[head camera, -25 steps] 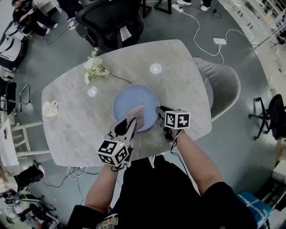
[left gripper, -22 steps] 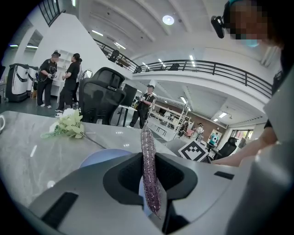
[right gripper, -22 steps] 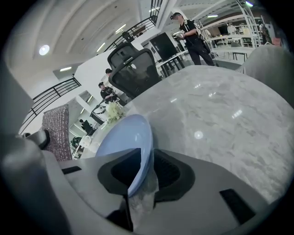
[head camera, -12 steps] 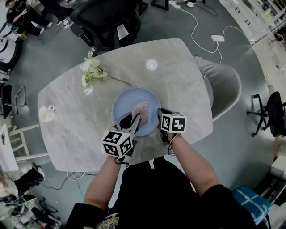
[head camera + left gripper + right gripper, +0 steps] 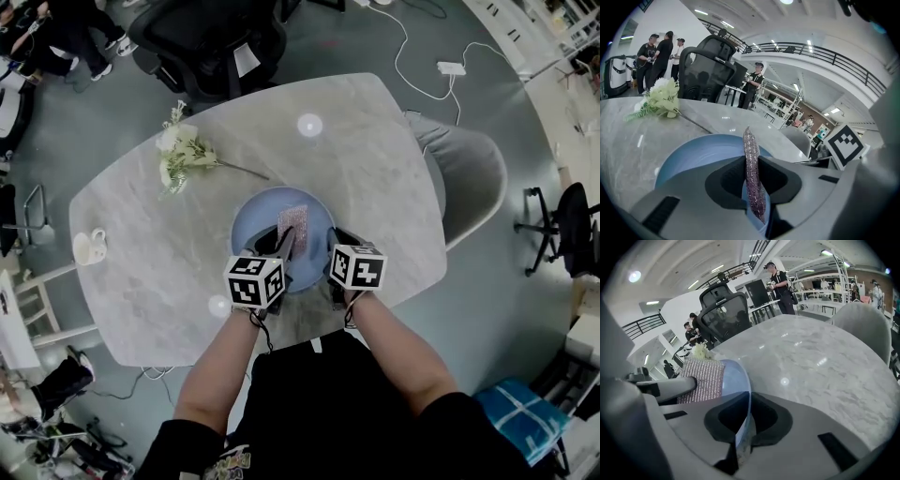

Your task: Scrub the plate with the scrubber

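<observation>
A round blue plate [image 5: 265,217] lies on the marble table near its front edge. My left gripper [image 5: 284,240] is shut on a pinkish glittery scrubber [image 5: 292,221], which it holds low over the plate's middle. In the left gripper view the scrubber [image 5: 752,168] stands edge-on between the jaws, over the plate [image 5: 689,157]. My right gripper [image 5: 330,247] is at the plate's right rim. Its jaws have just been closing, and the rim [image 5: 744,404] is pinched between them. In the right gripper view the scrubber [image 5: 703,379] sits on the left gripper's finger [image 5: 670,387].
A spray of white flowers [image 5: 180,148] lies at the table's far left and a white cup [image 5: 90,247] near its left edge. A black office chair [image 5: 216,37] stands behind the table and a grey chair [image 5: 469,173] to its right. Cables run across the floor.
My left gripper has carried the scrubber forward and down, from the plate's near rim to over its middle. The right gripper has stayed at the plate's right rim.
</observation>
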Tool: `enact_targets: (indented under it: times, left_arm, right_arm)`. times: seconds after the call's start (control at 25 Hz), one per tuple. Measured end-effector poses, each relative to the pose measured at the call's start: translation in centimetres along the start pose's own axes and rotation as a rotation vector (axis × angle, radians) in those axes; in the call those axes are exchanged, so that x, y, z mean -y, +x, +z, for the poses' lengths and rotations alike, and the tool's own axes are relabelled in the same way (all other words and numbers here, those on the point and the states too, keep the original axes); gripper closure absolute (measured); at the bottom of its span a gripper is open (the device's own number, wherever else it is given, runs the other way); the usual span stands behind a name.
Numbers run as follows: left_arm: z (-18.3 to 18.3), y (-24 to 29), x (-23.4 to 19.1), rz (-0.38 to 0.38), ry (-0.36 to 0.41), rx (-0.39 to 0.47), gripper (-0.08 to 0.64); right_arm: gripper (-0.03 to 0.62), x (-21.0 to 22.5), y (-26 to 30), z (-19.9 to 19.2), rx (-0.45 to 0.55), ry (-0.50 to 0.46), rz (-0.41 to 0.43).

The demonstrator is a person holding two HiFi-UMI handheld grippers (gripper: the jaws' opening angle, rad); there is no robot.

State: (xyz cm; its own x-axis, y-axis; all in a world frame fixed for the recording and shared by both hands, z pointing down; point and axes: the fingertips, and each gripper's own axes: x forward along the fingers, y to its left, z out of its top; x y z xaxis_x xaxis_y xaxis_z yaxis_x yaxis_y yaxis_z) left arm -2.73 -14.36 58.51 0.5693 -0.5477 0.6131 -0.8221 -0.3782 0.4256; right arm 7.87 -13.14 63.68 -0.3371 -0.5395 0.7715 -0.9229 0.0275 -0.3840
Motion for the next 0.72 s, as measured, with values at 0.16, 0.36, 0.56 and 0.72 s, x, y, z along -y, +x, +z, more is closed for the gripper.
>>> enact_targets:
  times: [0.16,0.36,0.56,0.72]
  left_arm:
    - [-0.5,1.5,-0.8,0.008,-0.011,-0.034,0.476]
    - [-1.4,2.8,-2.1,0.054,0.015,-0.095,0.477]
    - [-2.1,3.4,-3.0,0.085,0.034,-0.132,0.477]
    - [-1.9,3.6,-3.4,0.106,0.066,-0.141,0.477]
  right_arm:
    - [0.566,0.0,0.0,0.1,0.005,0.001,-0.005]
    - [0.566,0.0,0.0,0.2,0.011,-0.01,-0.012]
    - [0.566,0.1,-0.1,0.2,0.011,-0.014,-0.013]
    - [0.566,0.1,-0.2,0.3,0.015,-0.02,-0.014]
